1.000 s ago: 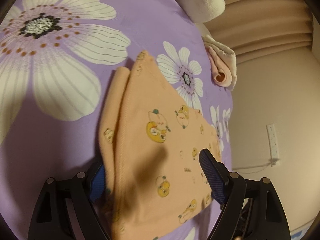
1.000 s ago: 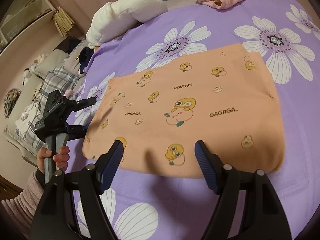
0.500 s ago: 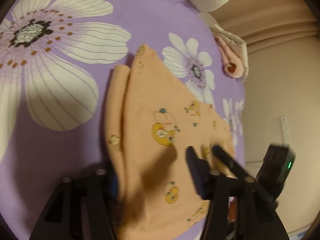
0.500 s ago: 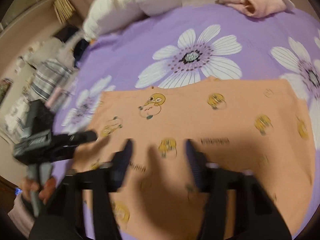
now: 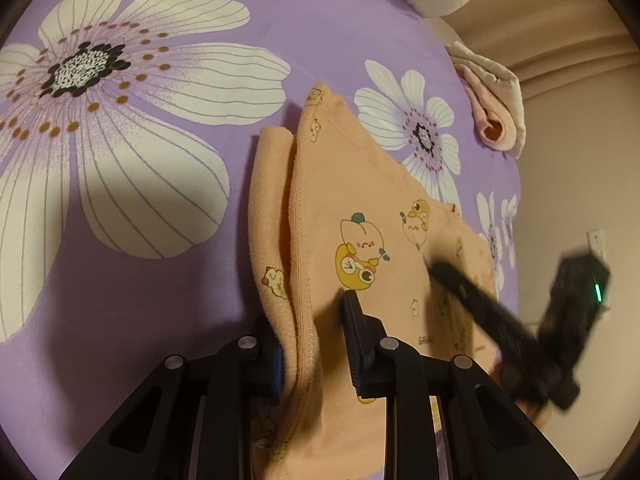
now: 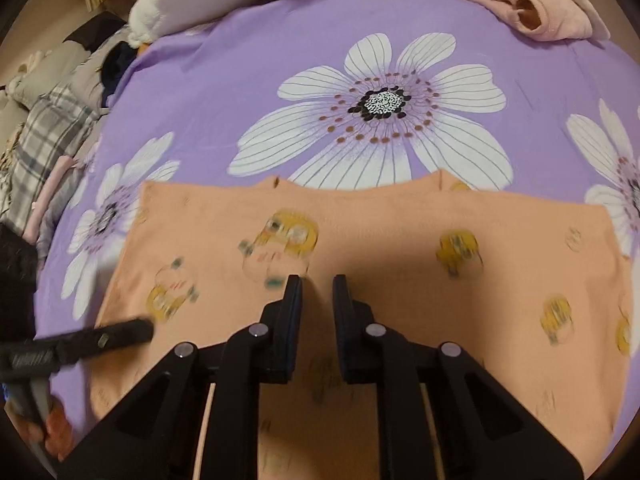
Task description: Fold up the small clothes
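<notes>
At the lower middle of the left wrist view, the left gripper (image 5: 316, 332) is closing on the near edge of the peach garment (image 5: 360, 208), with a bunched fold of cloth standing up between its jaws. The pads look to be touching the cloth on both sides, so I call that a grip taking hold. The garment itself lies on the purple flowered bedspread (image 5: 120, 300), running from bottom centre toward the upper right. Risk here: only the top layer gets pinched, and the under layer, showing as a strip just to the left, stays behind and skews the fold.

Over to the right wrist view: the right gripper (image 6: 316, 292) at lower centre is closing too, jaws narrow, above the garment's middle (image 6: 400, 240). I can't tell whether any cloth is caught between them. If they shut on nothing, the left side lifts alone and the cloth drags crooked. A pink garment (image 6: 528, 8) sits well apart, upper right.
</notes>
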A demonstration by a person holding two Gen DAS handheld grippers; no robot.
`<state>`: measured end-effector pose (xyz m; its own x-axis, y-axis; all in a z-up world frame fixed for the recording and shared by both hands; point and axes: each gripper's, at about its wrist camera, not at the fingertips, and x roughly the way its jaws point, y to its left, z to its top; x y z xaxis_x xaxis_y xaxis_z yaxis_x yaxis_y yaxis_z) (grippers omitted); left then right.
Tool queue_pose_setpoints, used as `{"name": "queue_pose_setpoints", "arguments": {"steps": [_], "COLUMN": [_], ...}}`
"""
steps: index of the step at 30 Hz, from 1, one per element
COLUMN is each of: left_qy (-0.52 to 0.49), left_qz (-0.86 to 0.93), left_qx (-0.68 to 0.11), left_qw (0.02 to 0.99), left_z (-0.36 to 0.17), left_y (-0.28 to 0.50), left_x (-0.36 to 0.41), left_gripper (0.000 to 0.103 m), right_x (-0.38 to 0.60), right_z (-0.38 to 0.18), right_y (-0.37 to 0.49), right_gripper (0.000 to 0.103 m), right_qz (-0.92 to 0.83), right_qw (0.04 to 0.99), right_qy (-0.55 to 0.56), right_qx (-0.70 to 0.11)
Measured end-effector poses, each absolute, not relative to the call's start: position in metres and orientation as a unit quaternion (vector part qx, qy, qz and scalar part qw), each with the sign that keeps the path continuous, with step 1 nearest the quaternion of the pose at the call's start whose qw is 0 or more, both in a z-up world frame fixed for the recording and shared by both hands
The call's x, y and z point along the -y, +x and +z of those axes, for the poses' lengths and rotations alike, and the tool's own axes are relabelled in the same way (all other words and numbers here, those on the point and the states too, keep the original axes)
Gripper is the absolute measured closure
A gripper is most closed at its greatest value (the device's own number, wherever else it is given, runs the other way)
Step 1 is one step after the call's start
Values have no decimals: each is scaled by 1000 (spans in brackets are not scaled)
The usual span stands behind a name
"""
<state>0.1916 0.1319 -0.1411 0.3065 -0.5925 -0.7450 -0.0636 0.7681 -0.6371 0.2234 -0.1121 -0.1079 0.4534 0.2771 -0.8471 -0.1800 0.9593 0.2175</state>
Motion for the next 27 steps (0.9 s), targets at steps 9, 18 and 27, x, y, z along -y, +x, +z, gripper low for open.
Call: {"name": "queue_pose_setpoints", "arguments": {"steps": [9,18,27], "left_qy": [-282,-271,-267], "left_qz": [-167,-152,-166], "left_qx": [-565,-563,-535], "left_qw": [757,766,784], "left_z": [-139,-125,-90], "left_y": [190,188,181], "left_x": [-129,-121,-105], "left_gripper": [79,89,97], "right_x": [115,123,158], "right_z": [-103,-113,-99], "right_y": [108,70,69], "right_gripper": [86,83,82], "right_qz": [166,199,177], "right_qw": [853,845,853], "right_qy": [22,54,122], "right_qx": [-494,-494,-475]}}
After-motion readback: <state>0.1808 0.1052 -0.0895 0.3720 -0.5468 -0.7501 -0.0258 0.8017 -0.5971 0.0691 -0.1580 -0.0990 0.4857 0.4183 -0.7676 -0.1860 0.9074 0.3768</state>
